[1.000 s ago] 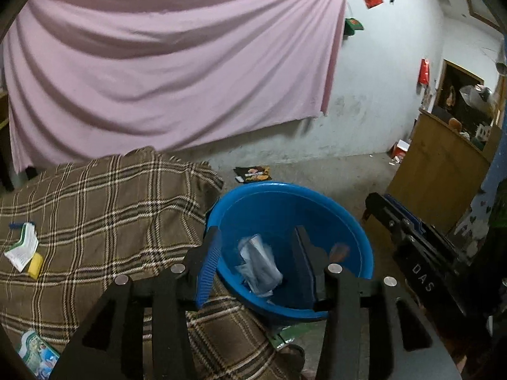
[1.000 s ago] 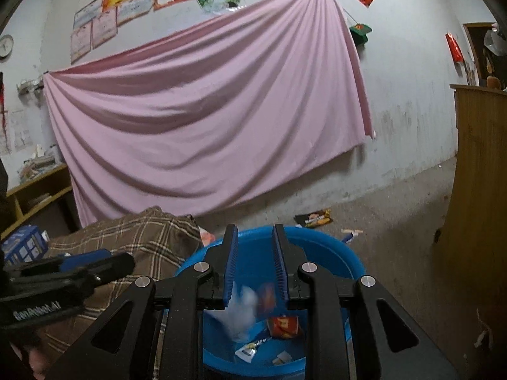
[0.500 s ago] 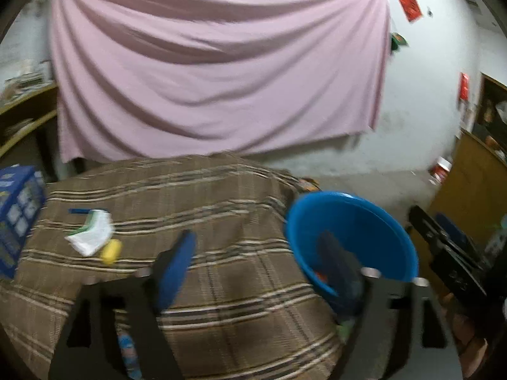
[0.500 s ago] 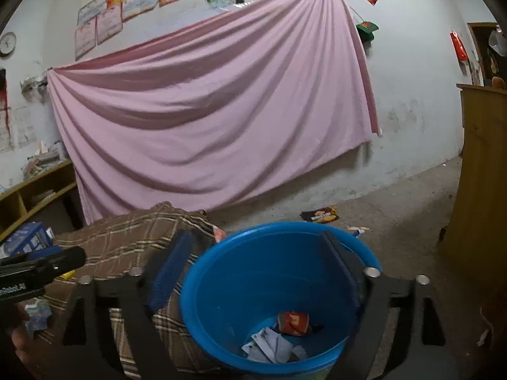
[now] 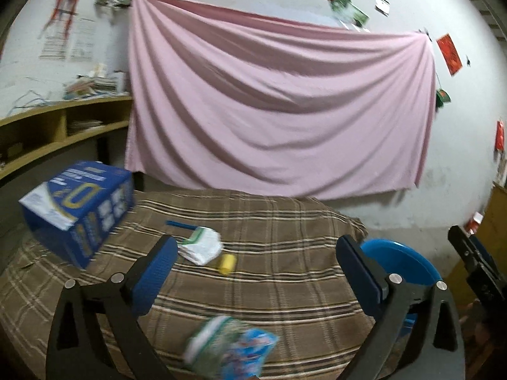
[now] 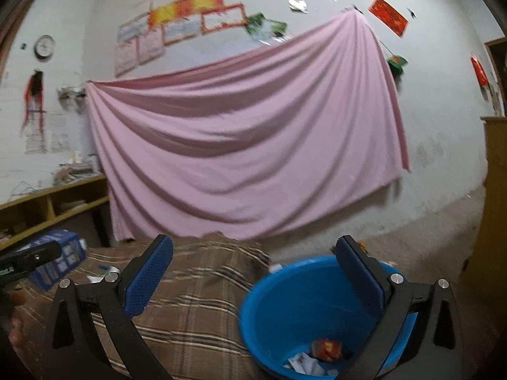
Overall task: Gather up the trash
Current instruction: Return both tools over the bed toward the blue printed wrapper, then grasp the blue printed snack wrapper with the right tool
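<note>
My left gripper [image 5: 256,269] hangs over the plaid-covered table [image 5: 285,221], its jaws opening wide with nothing between them. Ahead of it lie a crumpled white wrapper [image 5: 201,247], a small yellow piece [image 5: 228,263] and a thin blue stick [image 5: 180,224]. A blurred colourful packet [image 5: 231,345] lies close below. The blue basin [image 6: 285,310] stands at the table's right end. It holds a red packet [image 6: 326,348] and white paper scraps [image 6: 304,364]. My right gripper [image 6: 253,272] is over the basin's near rim, its jaws also opening and empty.
A blue carton [image 5: 79,209] stands on the table's left side. Wooden shelves [image 5: 57,126] run along the left wall and a pink sheet [image 5: 279,110] hangs behind. A wooden cabinet [image 6: 494,221] stands at the right, with littered bare floor [image 6: 427,237] beyond the basin.
Both grippers opened wide and the scraps they held over the basin now lie in it. The left gripper swung left from the basin to over the table. The right one shifted slightly.
</note>
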`<action>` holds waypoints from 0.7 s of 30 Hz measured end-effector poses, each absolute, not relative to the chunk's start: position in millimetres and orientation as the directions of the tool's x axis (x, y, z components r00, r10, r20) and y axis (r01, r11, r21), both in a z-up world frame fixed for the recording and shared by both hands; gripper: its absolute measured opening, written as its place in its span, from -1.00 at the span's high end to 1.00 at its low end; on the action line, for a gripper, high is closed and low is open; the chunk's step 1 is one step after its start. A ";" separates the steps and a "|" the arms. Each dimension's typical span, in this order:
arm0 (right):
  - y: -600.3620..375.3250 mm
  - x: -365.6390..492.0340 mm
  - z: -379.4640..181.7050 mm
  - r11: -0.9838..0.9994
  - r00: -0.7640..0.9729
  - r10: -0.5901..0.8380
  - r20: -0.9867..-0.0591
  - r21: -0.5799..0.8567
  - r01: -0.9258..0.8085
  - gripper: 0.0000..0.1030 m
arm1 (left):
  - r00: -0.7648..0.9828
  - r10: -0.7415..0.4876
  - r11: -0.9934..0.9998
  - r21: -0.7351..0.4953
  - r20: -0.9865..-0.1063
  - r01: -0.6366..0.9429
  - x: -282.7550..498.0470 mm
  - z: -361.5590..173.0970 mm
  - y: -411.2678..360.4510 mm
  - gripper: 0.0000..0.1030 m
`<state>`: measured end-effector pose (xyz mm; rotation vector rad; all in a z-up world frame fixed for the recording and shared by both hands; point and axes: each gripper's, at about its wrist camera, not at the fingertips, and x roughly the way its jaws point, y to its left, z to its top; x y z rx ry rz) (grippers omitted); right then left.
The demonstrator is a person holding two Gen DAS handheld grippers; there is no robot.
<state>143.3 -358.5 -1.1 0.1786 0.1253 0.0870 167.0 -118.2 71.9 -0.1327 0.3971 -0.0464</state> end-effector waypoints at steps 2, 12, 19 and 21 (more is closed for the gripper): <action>-346.5 138.1 3.5 0.977 0.988 0.136 -0.080 0.177 -0.120 -1.00 | 0.928 -0.042 0.992 -0.130 -0.369 -0.006 156.9 72.9 -104.8 -0.91; -265.0 146.3 9.3 0.922 0.908 0.386 -0.160 0.049 -0.384 -1.00 | 0.914 0.080 0.992 -0.061 -0.399 -0.113 128.0 61.8 -50.2 -0.92; -223.6 174.9 -0.7 0.859 0.784 0.486 -0.386 0.045 -0.510 -1.00 | 0.869 0.136 0.986 -0.015 -0.475 -0.163 125.7 37.4 -16.7 -0.92; -216.3 179.7 -6.5 0.843 0.745 0.506 -0.435 0.065 -0.534 -1.00 | 0.849 0.141 0.985 -0.014 -0.509 -0.172 128.8 30.1 -11.1 -0.92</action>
